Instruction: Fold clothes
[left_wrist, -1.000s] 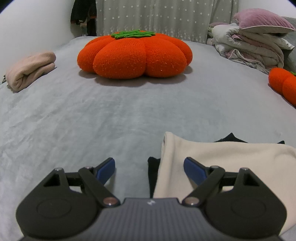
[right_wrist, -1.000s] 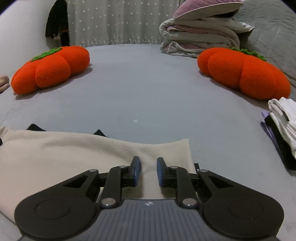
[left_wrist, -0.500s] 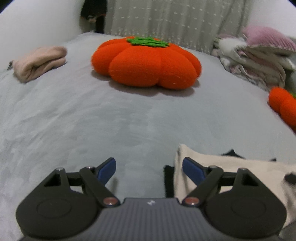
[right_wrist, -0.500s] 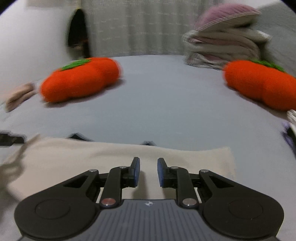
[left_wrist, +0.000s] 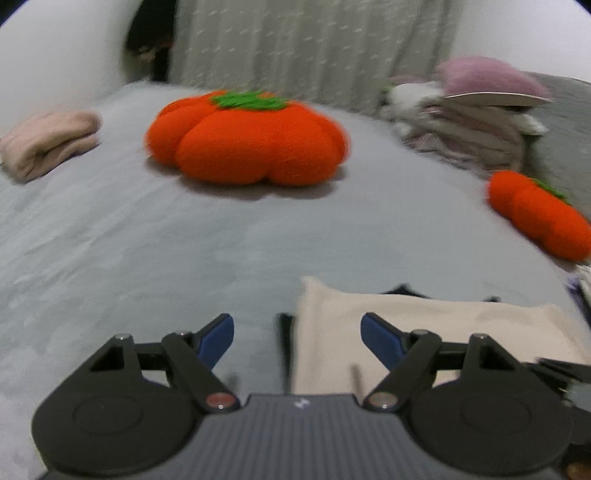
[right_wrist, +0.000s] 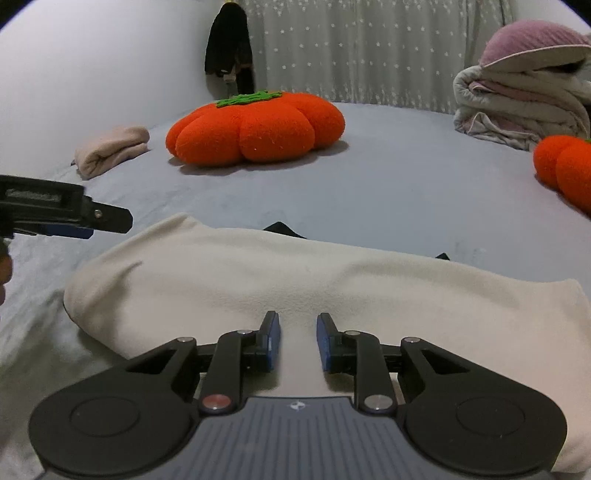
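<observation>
Bed (right_wrist: 388, 192) carries everything, and going from my left: a rolled pink cloth (right_wrist: 110, 149) lies at the far left edge, well apart from my work, likely parked there to keep the middle free. Next comes the big pumpkin cushion (right_wrist: 255, 127), far back. My left gripper (left_wrist: 297, 334) hovers low at the left edge of the cream garment (right_wrist: 295, 291), its fingers (left_wrist: 218, 338) spread wide with nothing between them; one sits over bare bedding, the other over the cloth, so the edge falls in the gap, I judge ready for a pinch. That view is blurred, so whether it touches the fabric I cannot tell.

The garment lies flat across the near bed, long side running left to right, with small black corners (right_wrist: 282, 229) poking out from under its far edge, so something dark lies beneath or is part of it. My right gripper (right_wrist: 297, 341) rests over the garment's near middle, fingers nearly together but with a gap, holding nothing. Far right are a bedding pile (right_wrist: 517, 99) and a second pumpkin (right_wrist: 565, 168).
</observation>
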